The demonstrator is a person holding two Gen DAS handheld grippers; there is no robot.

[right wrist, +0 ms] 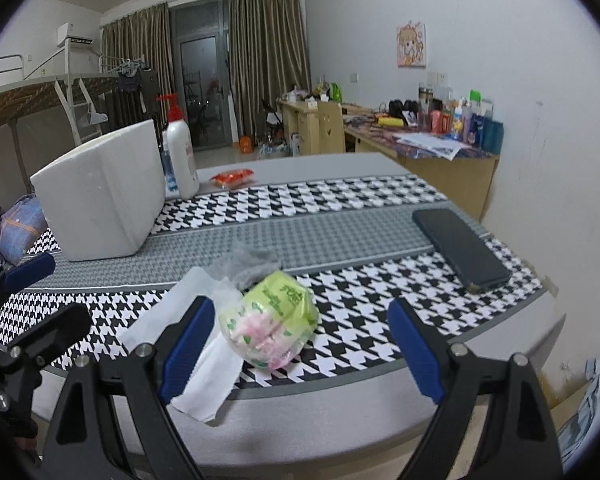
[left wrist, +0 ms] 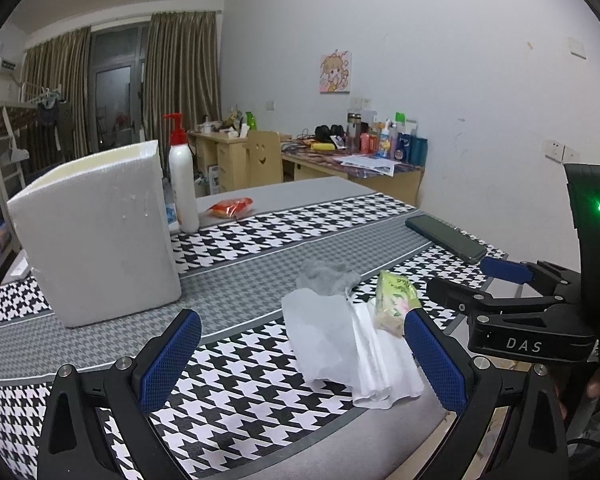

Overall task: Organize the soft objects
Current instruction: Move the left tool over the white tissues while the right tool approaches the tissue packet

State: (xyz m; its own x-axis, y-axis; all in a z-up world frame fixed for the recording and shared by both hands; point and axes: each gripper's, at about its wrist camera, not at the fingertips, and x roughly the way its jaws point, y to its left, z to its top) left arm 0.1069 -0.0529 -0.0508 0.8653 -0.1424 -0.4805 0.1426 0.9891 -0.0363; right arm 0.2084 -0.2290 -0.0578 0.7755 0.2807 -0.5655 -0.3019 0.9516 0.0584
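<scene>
Near the front edge of the houndstooth table lie a few soft things. They are a flat white tissue (left wrist: 332,344) (right wrist: 204,384), a crumpled grey cloth (left wrist: 328,276) (right wrist: 248,264) behind it, and a green tissue pack (left wrist: 396,300) (right wrist: 272,320). My left gripper (left wrist: 300,316) is open and hovers just in front of the white tissue, its blue pads wide on either side. My right gripper (right wrist: 300,308) is open too, low before the green pack, which shows between its fingers without touching them. Each gripper shows in the other's view: right (left wrist: 468,280), left (right wrist: 48,296).
A white foam box (left wrist: 96,232) (right wrist: 100,196) stands at the back left, with a white pump bottle (left wrist: 182,184) (right wrist: 180,156) and a red snack packet (left wrist: 230,207) (right wrist: 232,178) behind it. A dark phone (left wrist: 446,238) (right wrist: 460,248) lies at the right. Desks and a wall are beyond.
</scene>
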